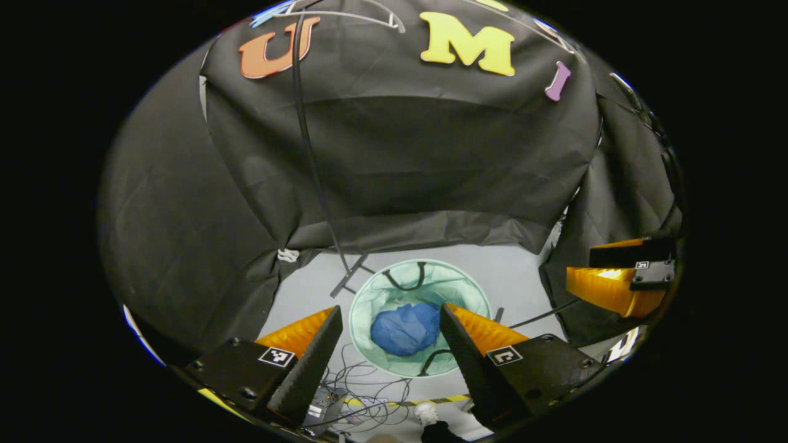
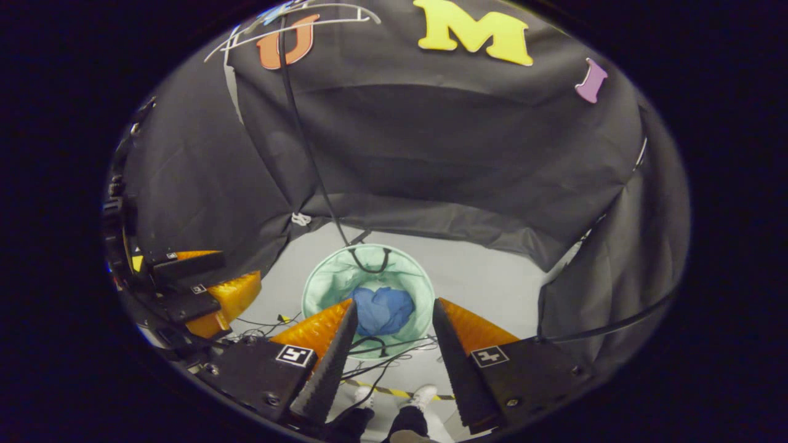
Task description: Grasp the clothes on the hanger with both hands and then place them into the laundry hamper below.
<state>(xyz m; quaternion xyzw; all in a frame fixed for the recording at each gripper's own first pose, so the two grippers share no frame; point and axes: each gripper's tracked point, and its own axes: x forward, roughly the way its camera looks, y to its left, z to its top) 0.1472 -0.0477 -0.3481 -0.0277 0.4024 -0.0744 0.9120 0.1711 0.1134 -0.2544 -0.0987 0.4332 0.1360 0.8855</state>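
Both grippers, left point(image 1: 391, 344) and right point(image 2: 394, 335), hang wide open and empty above the hamper point(image 1: 375, 289); the blue clothes point(image 1: 406, 329) lie bunched inside it, directly below, apparently already delivered.

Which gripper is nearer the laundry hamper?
Left, narrowly. Both hover open above the hamper, but it looks slightly larger between the left gripper fingers. The right gripper hangs alongside, seemingly a little higher.
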